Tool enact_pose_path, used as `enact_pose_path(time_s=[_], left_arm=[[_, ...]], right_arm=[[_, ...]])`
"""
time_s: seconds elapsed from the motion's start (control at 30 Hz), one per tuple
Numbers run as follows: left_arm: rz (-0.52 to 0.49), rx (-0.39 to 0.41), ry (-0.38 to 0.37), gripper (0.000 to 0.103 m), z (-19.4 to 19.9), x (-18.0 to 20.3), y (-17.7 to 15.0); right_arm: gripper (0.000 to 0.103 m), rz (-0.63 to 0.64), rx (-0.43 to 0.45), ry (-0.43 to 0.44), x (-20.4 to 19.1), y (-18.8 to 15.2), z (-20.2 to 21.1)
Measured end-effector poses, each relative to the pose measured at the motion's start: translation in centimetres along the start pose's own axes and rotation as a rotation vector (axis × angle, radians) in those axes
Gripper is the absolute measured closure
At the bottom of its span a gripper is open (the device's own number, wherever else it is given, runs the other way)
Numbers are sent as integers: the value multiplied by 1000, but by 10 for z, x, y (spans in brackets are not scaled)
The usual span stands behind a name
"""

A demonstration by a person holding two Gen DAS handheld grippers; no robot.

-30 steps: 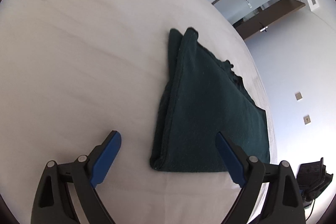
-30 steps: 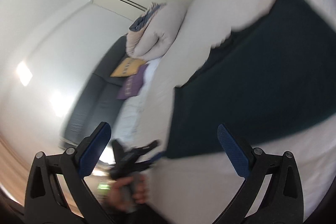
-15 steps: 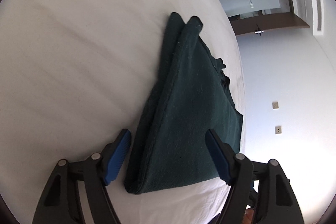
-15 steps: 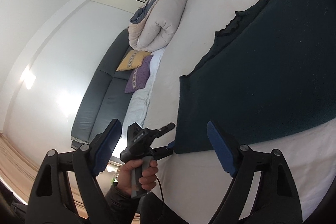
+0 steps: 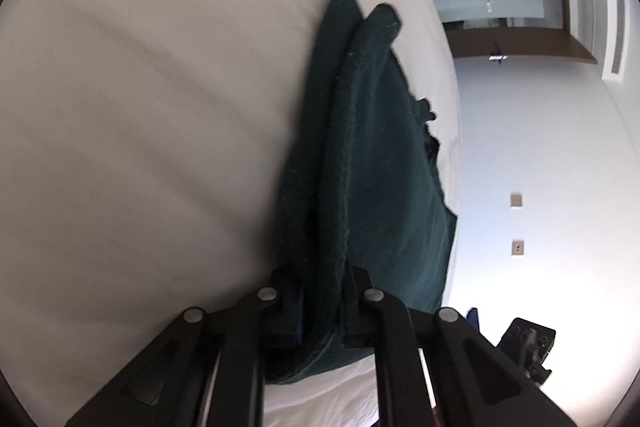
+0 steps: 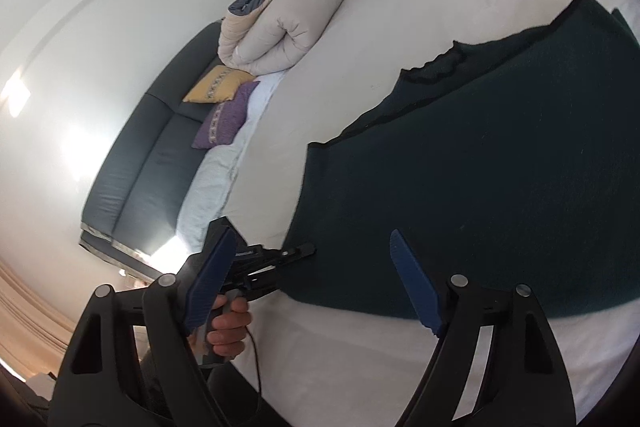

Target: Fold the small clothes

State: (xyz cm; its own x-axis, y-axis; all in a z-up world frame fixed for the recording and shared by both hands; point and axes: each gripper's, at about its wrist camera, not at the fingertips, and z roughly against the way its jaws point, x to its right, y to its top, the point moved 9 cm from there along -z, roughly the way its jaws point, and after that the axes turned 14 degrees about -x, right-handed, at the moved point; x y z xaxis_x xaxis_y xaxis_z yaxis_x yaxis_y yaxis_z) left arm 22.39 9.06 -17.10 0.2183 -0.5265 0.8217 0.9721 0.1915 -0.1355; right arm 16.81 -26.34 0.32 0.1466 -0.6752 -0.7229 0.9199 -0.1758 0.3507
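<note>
Here the dark green garment (image 5: 372, 187) lies folded on the white bed (image 5: 160, 107), its near corner pinched tight in the left tongs (image 5: 322, 307). The right tongs (image 6: 316, 283) hover wide open and empty above its near edge. It looks soft, thick and light, so gripping all layers at the corners should stop them sliding apart.

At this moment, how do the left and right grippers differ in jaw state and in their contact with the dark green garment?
The left gripper has its jaws shut on the near corner of the dark green garment; the right gripper has its jaws wide open and holds nothing. The left one touches the cloth, whereas the right one hovers short of the garment's near edge on the white bed. Both point toward the same garment.
</note>
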Motion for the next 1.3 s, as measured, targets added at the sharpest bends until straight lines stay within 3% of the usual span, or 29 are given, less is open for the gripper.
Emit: enact_pose_path(time_s=[0.17,0.3,0.4,0.57,0.63,0.67,0.77,0.9,1.07,1.13,1.2,1.3], left_arm=[[-67,57,10,94,13,38,-1],[-177,67,65,94,4,93,-3],[-254,53,97,94,-17,132,-6],[-405,-25,181,94,-97,190,-21],[-442,-76,202,94,-137,200,-29],[-449,-95,205,94,-151,202,-33],[-462,-150,224,94,-190,199,-46],[-518,-150,296,94,-203,196,-60],[-571,-132,332,94,-200,202,-69],[-591,-131,342,94,-202,207,-74],[-602,-133,347,94,-205,211,-78],[-602,-146,322,94,-211,218,-82]], right_arm=[[35,-40,-30,-89,31,21,-7],[39,-86,-43,-96,57,33,-7],[39,-116,-63,-73,74,40,-3],[38,-169,-86,22,100,60,6],[34,-187,-118,88,109,71,3],[26,-204,-138,120,113,75,-1],[24,-270,-190,130,134,83,-16],[24,-289,-170,176,145,101,-20],[25,-262,-130,112,158,127,-20],[40,-213,-134,40,159,132,-19],[74,-204,-151,-14,166,134,-20],[85,-174,-141,-82,178,139,-7]])
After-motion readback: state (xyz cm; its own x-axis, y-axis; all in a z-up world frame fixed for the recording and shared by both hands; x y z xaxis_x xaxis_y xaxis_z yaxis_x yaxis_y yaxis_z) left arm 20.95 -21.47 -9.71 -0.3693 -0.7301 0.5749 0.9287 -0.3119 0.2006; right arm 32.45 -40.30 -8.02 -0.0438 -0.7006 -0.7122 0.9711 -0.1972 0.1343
